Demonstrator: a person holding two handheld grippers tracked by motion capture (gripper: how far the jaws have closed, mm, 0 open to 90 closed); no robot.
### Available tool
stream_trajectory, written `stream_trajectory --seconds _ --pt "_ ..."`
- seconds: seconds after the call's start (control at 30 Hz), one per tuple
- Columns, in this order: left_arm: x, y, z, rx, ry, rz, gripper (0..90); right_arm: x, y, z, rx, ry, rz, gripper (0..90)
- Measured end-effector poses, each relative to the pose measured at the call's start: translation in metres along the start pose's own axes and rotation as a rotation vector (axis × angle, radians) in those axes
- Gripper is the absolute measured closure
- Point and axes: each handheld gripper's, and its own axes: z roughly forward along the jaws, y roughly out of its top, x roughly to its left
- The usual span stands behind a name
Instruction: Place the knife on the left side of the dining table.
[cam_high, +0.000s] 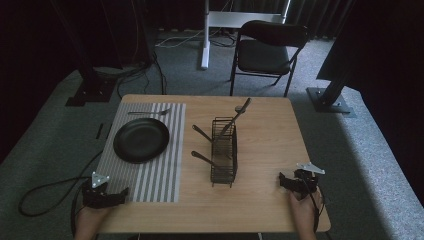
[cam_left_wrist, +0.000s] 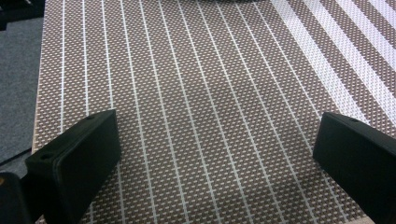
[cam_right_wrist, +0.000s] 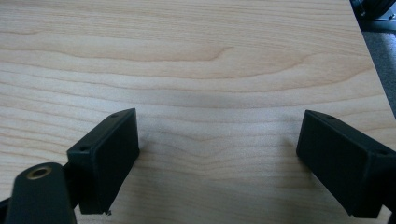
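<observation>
- Resting wide open and empty, the left gripper (cam_high: 122, 194) and right gripper (cam_high: 283, 181) are seen before any pickup.
- A reach toward the wire caddy (cam_high: 223, 150) is probably called for next.

The wooden worktop (cam_high: 260, 200) carries a striped placemat (cam_high: 160, 175) at left (near edge) and a wire cutlery rack (cam_high: 224, 150) mid-table.

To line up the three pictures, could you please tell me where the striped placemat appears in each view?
High view: the striped placemat lies on the left part of the wooden table, under the black plate, with the left gripper at its near left corner.
Left gripper view: the placemat spreads beneath the open jaws.
Right gripper view: bare table wood, not the placemat.
Shared landmark: the wooden tabletop.
</observation>
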Motion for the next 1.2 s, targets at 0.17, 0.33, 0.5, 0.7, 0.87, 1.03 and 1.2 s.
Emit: stream_trajectory --seconds 0.17,0.33,0.5,0.7,0.87,1.03,1.2 --pt "0.0 0.0 0.0 0.002 -0.001 0.002 1.1 0.0 0.0 0.0 0.0 0.0 0.0 12.1" --pt "0.0 0.0 0.0 0.003 -0.002 0.006 1.1 0.0 0.0 0.0 0.0 0.0 0.0 12.2" --pt "0.001 0.002 0.0 0.014 -0.009 0.016 1.1 0.0 0.0 0.0 0.0 0.0 0.0 12.2" --pt "0.0 0.006 0.0 0.029 -0.025 0.023 1.1 0.0 0.0 0.0 0.0 0.0 0.0 12.2" --pt "-0.007 0.01 -0.002 0.026 -0.032 0.036 1.1 0.0 0.0 0.0 0.0 0.0 0.0 12.2" --pt "-0.015 0.015 -0.006 0.006 -0.058 0.048 1.1 0.0 0.0 0.0 0.0 0.0 0.0 12.2" --pt "-0.022 0.022 -0.011 -0.004 -0.072 0.067 1.2 0.0 0.0 0.0 0.0 0.0 0.0 12.2"
